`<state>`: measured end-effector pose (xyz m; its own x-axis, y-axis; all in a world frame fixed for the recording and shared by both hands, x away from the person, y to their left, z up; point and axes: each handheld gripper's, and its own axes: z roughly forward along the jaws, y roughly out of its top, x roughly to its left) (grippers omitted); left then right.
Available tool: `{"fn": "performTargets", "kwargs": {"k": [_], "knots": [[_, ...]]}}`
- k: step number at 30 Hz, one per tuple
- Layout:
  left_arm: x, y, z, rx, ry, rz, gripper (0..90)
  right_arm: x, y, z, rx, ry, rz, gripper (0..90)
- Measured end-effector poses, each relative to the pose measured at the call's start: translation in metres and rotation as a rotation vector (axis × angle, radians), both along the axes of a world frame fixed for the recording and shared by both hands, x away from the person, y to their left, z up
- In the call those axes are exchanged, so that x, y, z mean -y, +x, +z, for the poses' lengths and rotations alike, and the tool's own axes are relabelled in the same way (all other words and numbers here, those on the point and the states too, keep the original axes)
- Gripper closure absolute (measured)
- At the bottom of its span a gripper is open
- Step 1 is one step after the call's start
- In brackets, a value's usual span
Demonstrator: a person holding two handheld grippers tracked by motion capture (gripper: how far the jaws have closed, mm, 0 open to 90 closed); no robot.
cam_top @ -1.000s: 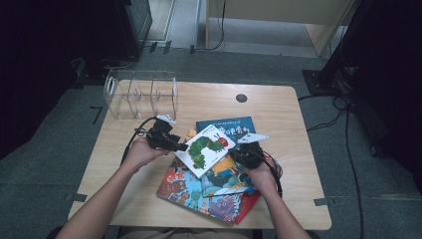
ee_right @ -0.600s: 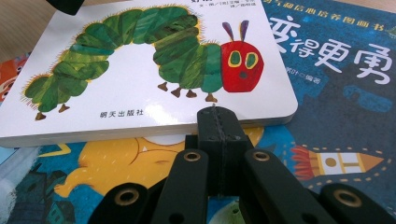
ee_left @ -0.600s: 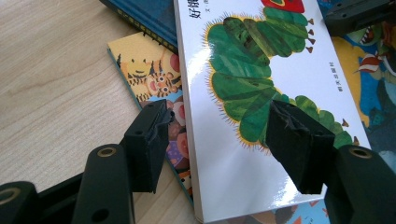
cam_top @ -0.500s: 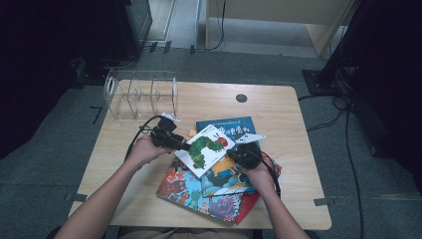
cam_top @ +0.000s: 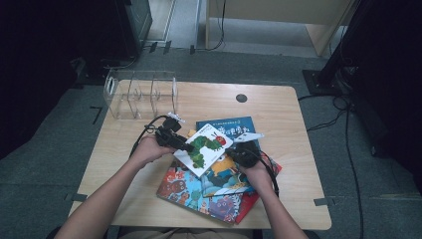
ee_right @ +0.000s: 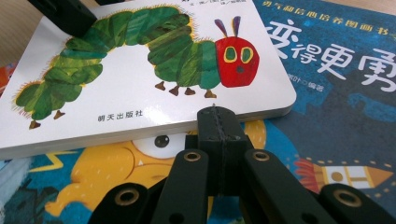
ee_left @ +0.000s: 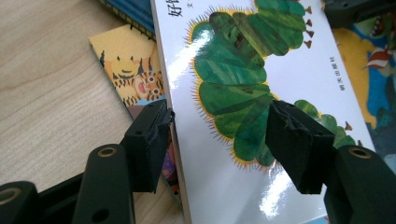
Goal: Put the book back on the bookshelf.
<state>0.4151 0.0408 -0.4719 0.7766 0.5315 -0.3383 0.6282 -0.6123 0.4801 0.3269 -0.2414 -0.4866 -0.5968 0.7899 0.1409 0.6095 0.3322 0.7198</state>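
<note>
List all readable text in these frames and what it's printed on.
"朋天出版社": white caterpillar book, front cover, under the caterpillar.
"变得更勇": large white title on the blue book; it runs off the frame edge.
Small line under that title: partly hidden, too small to read.
"好": cut-off start of the caterpillar book's title in the left gripper view; the rest is out of frame.
High view: cover text too small to read.

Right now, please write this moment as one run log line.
left tool: open, astride caterpillar book edge | right tool: shut, at its other edge | book: atop pile
</note>
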Motion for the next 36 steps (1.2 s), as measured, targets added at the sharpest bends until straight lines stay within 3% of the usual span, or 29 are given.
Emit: {"fn": "performTargets", "kwargs": {"k": [8,16,24,31,33,36], "knots": [[0.001,0.006,-0.004,-0.051,-0.021,0.03,38.2,-0.002,0.001,0.0,-0.006,0.005,0.005,90.0],[0.005,0.016,-0.006,-0.144,-0.01,0.041,36.0,-0.004,-0.001,0.0,-0.023,0.011,0.021,90.0],[0.01,0.019,-0.005,-0.138,0.008,0.036,34.3,-0.006,-0.002,0.0,-0.019,0.006,0.021,90.0],[0.011,0.018,-0.005,-0.139,0.007,0.042,34.5,-0.013,-0.008,0.002,-0.025,-0.011,0.079,90.0],[0.011,0.019,-0.005,-0.144,0.009,0.052,35.0,-0.016,-0.01,0.002,0.0,-0.037,0.088,90.0],[0.009,0.021,-0.005,-0.176,0.004,0.086,38.8,-0.014,-0.009,0.001,-0.006,-0.018,0.085,90.0]]}}
